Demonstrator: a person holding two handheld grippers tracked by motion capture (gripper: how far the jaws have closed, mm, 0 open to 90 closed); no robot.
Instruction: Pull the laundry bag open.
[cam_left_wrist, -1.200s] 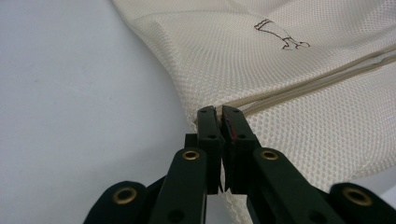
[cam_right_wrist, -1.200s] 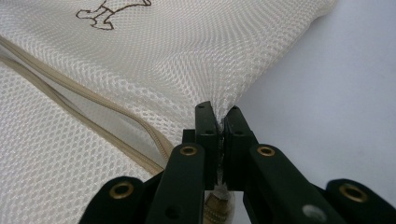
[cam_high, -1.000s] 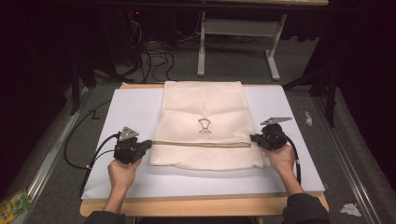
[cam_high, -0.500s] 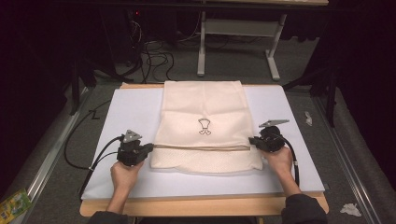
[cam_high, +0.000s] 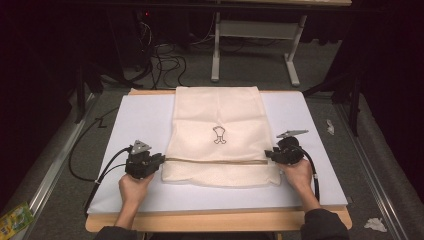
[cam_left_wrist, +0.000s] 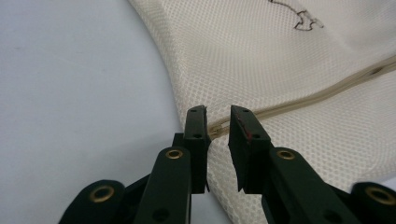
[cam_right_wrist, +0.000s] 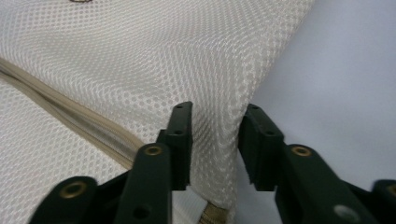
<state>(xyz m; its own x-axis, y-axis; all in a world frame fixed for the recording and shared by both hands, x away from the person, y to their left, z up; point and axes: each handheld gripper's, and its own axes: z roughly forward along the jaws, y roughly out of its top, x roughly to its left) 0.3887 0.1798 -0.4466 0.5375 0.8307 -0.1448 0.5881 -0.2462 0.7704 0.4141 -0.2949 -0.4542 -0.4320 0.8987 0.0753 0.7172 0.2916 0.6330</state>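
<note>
A cream mesh bag (cam_high: 218, 115) with a small dark logo (cam_high: 219, 135) lies flat on the white board (cam_high: 140, 120). A tan zip line (cam_high: 215, 160) crosses its near part. My left gripper (cam_high: 159, 161) sits at the zip's left end. Its jaws have just been opening and now stand slightly apart, with the bag's edge (cam_left_wrist: 215, 125) between them and not pinched. My right gripper (cam_high: 268, 155) is at the zip's right end. Those jaws have also just been opening, and a fold of mesh (cam_right_wrist: 215, 135) stands loose in the wider gap.
The white board rests on a wooden table (cam_high: 215, 221). Black cables (cam_high: 100, 170) trail off the left side. Beyond the table are metal desk legs (cam_high: 216, 55) and floor cables. A green packet (cam_high: 12, 220) and crumpled paper (cam_high: 374, 224) lie on the floor.
The jaws of both grippers have parted from the bag's side edges. The zip line has settled a little nearer to the person. Both hands stay in about the same places.
</note>
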